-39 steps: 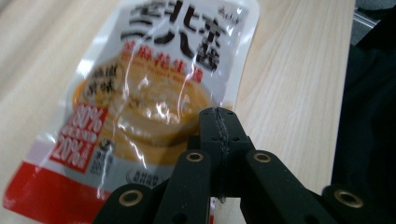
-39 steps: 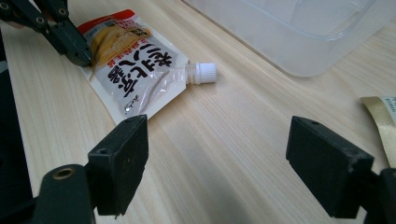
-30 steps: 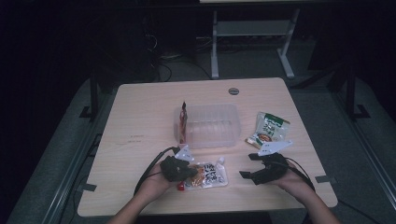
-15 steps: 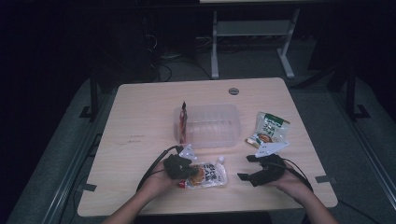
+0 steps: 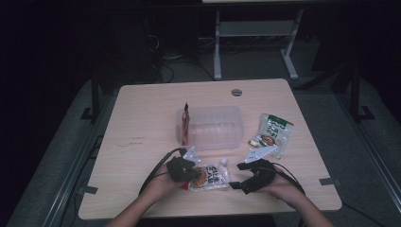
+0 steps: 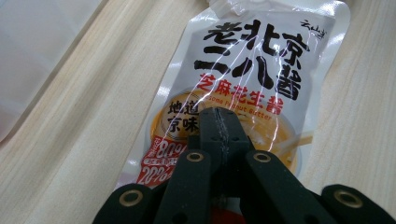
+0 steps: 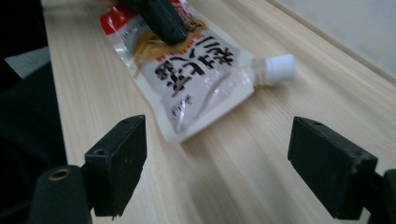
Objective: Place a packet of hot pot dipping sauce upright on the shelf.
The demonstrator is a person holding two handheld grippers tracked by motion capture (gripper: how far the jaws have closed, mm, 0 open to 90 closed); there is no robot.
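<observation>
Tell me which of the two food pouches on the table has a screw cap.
The white sauce pouch near the front edge, under the left tool, has a white screw cap. The green packet beside the clear tub is a flat packet.

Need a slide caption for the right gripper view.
Open right gripper approaches a spouted sauce pouch lying on the wooden table, with the left gripper resting on it.

Glossy, crinkled plastic pouch (image 6: 243,88) with a smooth white plastic cap (image 7: 279,67); matt pale wood-grain desk (image 7: 261,154); clear plastic tub (image 5: 213,126); matt black tool (image 6: 219,128).
</observation>
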